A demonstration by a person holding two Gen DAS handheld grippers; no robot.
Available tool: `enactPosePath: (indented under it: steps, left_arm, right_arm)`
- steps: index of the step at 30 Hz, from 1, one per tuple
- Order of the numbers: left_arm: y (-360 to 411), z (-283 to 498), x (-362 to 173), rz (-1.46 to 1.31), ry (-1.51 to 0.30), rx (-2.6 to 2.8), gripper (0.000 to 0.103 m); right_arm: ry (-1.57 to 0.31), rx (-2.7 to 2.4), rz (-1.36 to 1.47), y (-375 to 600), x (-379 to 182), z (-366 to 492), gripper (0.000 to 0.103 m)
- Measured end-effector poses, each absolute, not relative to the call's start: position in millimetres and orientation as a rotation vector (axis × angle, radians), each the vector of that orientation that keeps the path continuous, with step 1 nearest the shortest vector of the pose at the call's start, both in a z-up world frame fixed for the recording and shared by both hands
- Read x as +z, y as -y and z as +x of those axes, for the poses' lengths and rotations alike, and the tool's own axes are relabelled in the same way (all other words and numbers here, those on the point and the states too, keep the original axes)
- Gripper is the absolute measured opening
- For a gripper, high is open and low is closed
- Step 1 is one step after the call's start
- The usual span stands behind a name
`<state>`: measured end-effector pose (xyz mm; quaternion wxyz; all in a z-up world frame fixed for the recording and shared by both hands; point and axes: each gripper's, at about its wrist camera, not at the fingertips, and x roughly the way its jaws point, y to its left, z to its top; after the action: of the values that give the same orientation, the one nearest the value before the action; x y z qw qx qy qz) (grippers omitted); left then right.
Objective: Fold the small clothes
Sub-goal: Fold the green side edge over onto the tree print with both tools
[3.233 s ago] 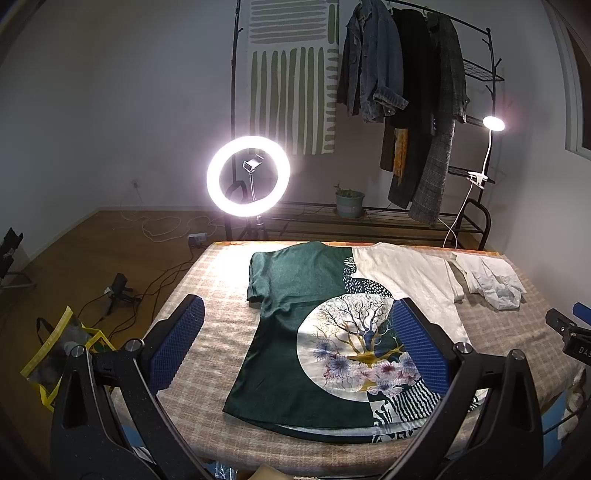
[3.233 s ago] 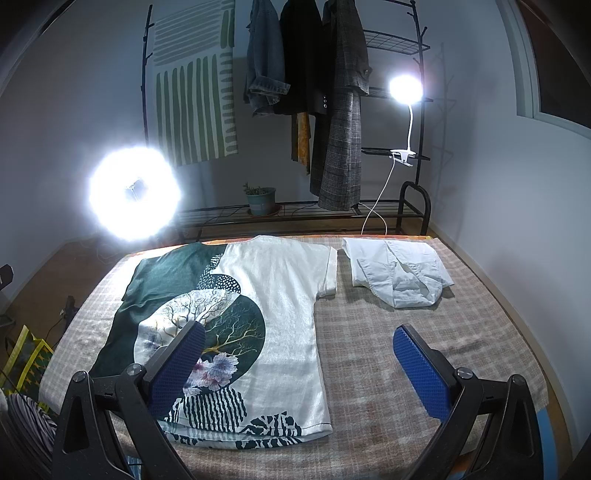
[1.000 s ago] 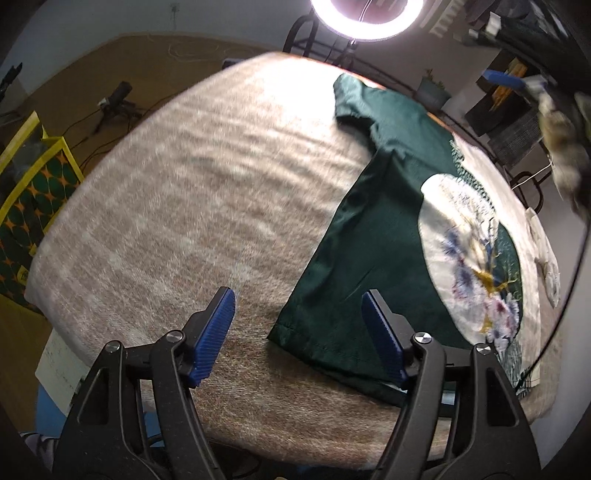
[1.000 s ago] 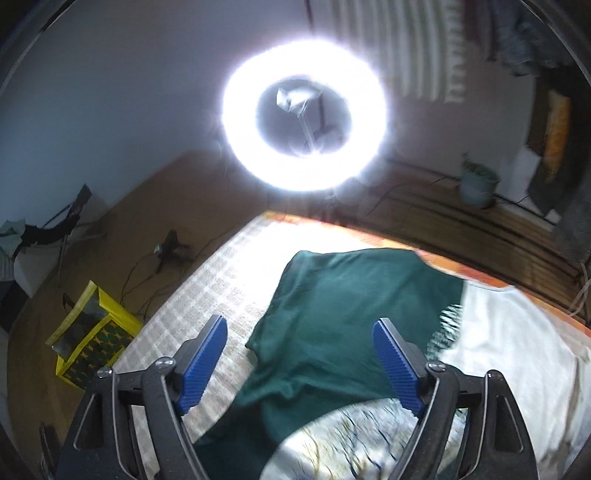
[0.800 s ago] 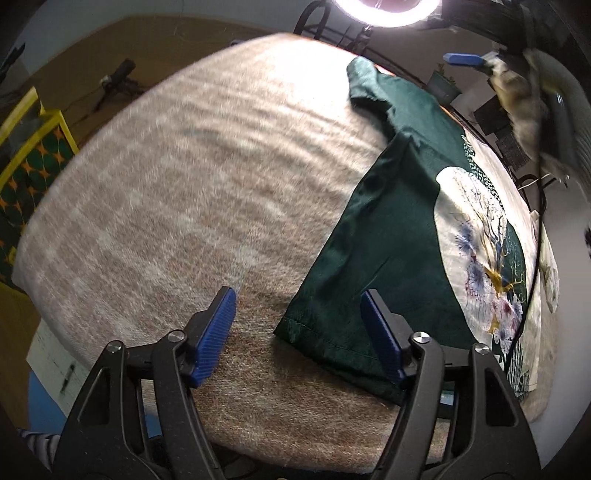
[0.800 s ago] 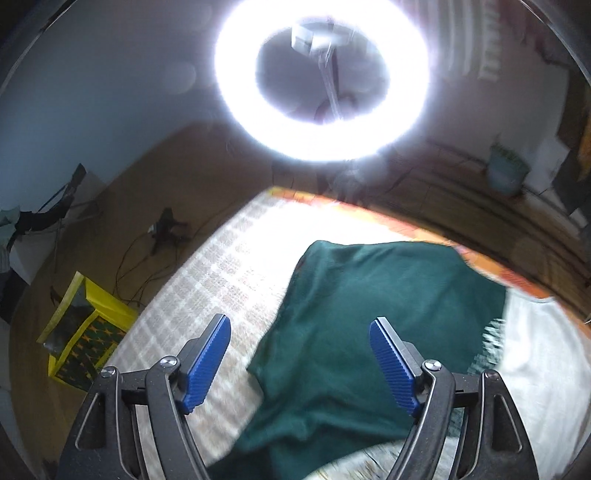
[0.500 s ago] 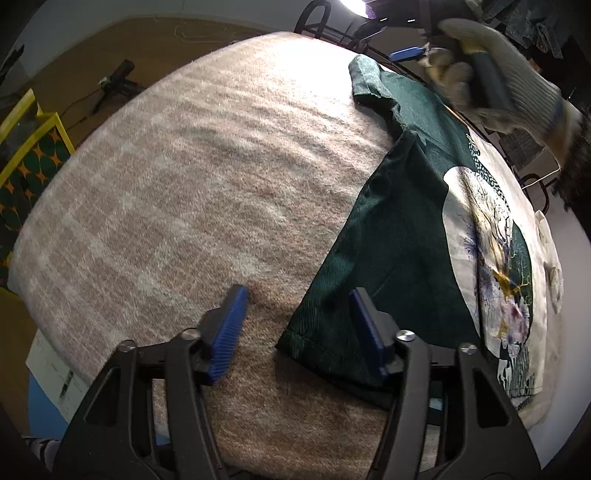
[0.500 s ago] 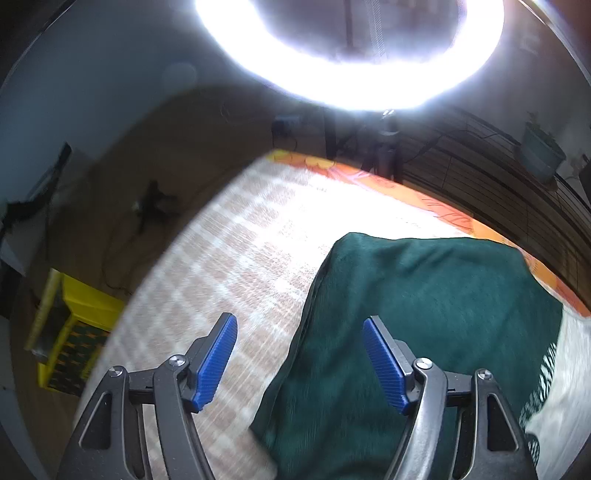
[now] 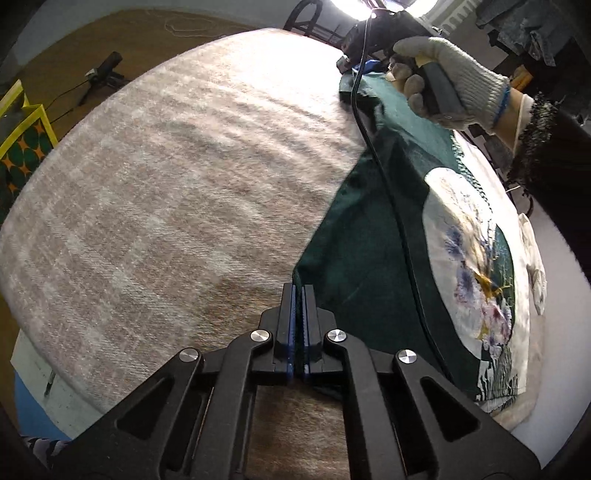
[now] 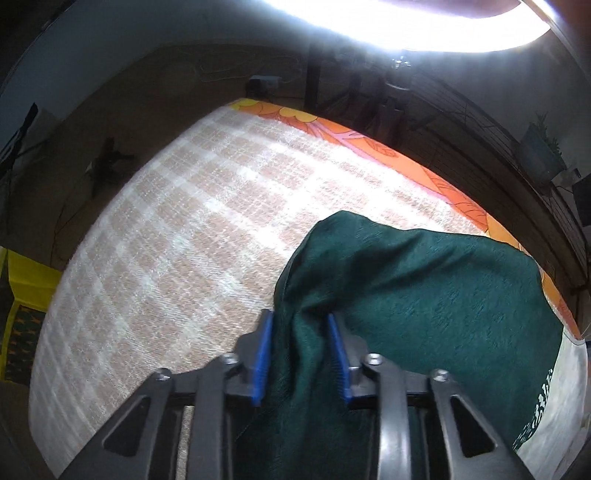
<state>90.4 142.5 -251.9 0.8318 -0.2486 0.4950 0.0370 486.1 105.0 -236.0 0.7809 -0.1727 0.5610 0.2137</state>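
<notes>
A green and white t-shirt (image 9: 373, 236) with a round tree print lies on the checked table cover (image 9: 166, 166). My left gripper (image 9: 297, 291) is shut on the shirt's near green hem corner. My right gripper (image 10: 300, 325) is closed on the bunched green sleeve (image 10: 406, 280) at the far end, with fabric between its blue pads. In the left wrist view the gloved hand (image 9: 443, 85) holds that right gripper over the sleeve, its black cable (image 9: 388, 184) trailing across the shirt.
A folded white garment (image 9: 533, 258) lies at the table's right edge. A bright ring light (image 10: 406, 26) stands behind the table's far edge. A yellow patterned bag (image 9: 22, 140) sits on the floor to the left.
Both grippers went from open to closed. The left closed on the hem corner. The right came down onto the sleeve and closed on it, bunching the fabric.
</notes>
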Motion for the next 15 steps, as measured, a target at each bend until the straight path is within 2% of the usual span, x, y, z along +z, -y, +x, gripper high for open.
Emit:
enactPosePath:
  steps: [1, 3, 15]
  left_arm:
    - [-141, 89, -249, -0.523, -1.039, 0.074, 0.000]
    - [-140, 88, -245, -0.514, -1.026, 0.071, 0.000]
    - [-124, 83, -213, -0.459, -0.957, 0.012, 0.000]
  right_arm:
    - [-1.217, 0.470, -0.342, -99, -234, 489, 0.004]
    - [-1.220, 0.487, -0.267, -85, -229, 494, 0.001]
    - [-1.170, 0.542, 0.016, 8, -185, 500, 0.001]
